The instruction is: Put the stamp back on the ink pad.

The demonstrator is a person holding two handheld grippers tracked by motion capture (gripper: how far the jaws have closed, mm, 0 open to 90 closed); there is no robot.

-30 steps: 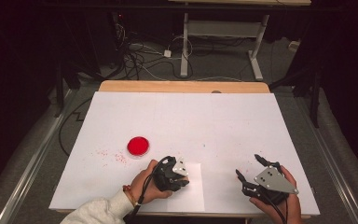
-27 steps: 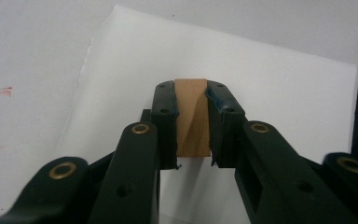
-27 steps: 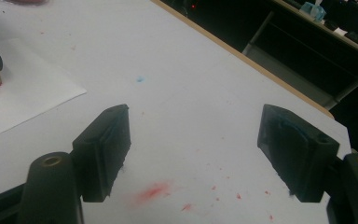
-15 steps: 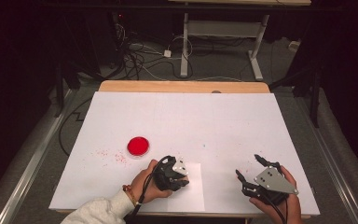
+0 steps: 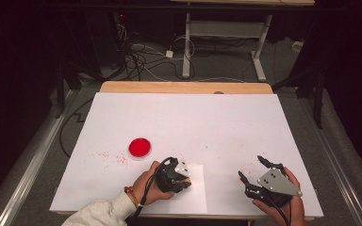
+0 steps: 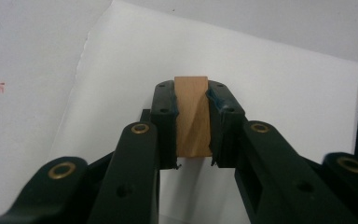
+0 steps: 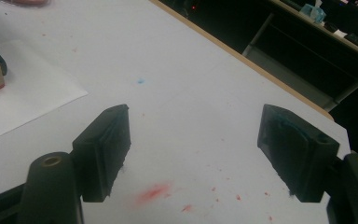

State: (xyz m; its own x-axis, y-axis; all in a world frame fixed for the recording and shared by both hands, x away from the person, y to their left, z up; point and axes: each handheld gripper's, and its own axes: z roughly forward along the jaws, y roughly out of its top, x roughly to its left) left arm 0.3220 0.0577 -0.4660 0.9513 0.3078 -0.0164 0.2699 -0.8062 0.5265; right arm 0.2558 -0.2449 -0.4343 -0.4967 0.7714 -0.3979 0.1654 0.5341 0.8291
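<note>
Between the fingers (image 6: 164, 116) of the left gripper (image 6: 192, 122) a wooden block (image 6: 193, 116) is clamped, over a paper sheet (image 6: 279, 93) on the table (image 5: 226, 117). Fingers of the right gripper (image 7: 193, 149) are held wide apart, with nothing gripped.

This looks like a lab or recording studio set up for handling trials. A wooden worktop (image 5: 184, 87) is covered with a white sheet (image 5: 188, 127), lit brightly while the room around it lies dark. On the grey floor beyond the far edge, a tangle of cables (image 5: 143, 59) runs to a power strip, beside the white metal legs of another desk (image 5: 226, 42). Metal rails (image 5: 23, 165) flank the worktop left and right. Red paint specks (image 5: 111, 155) stain the sheet near its left front.
</note>
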